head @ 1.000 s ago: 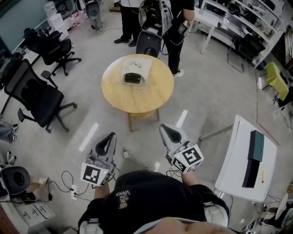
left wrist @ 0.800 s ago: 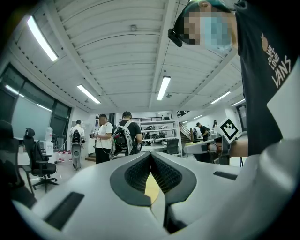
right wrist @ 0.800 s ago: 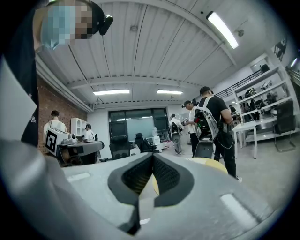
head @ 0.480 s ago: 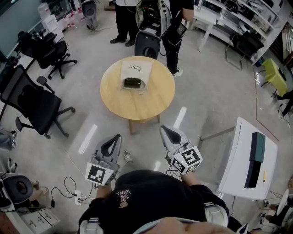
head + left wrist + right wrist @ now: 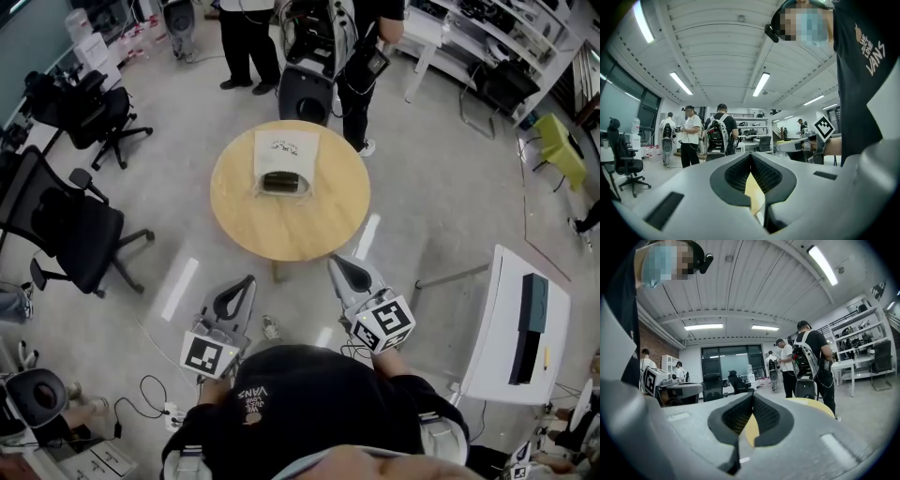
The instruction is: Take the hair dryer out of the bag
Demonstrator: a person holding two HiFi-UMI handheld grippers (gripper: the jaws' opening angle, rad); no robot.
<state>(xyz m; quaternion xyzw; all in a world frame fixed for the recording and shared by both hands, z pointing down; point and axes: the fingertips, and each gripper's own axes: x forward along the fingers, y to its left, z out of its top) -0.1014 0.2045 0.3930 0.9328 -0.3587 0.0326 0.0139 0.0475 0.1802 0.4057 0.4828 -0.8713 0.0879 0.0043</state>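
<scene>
Head view looks down on a grey concrete floor (image 5: pixel 441 202) with a round wooden worktop (image 5: pixel 319 230) at 12 o'clock of the person. A white bag (image 5: pixel 287 153) lies on the worktop's far half. The hair dryer (image 5: pixel 286 182), seen only as a dark shape, sits at the bag's near mouth.

The left gripper (image 5: pixel 244 284) and the right gripper (image 5: pixel 337 267) are held level at 6 o'clock of the worktop, short of its edge. Both have their jaws pressed together with nothing between them.

Black office chairs (image 5: pixel 66 225) stand at 9 o'clock. A white side table (image 5: pixel 511 352) is at 4 o'clock, and people with backpacks (image 5: pixel 246 28) stand at 12 o'clock beyond the worktop.
</scene>
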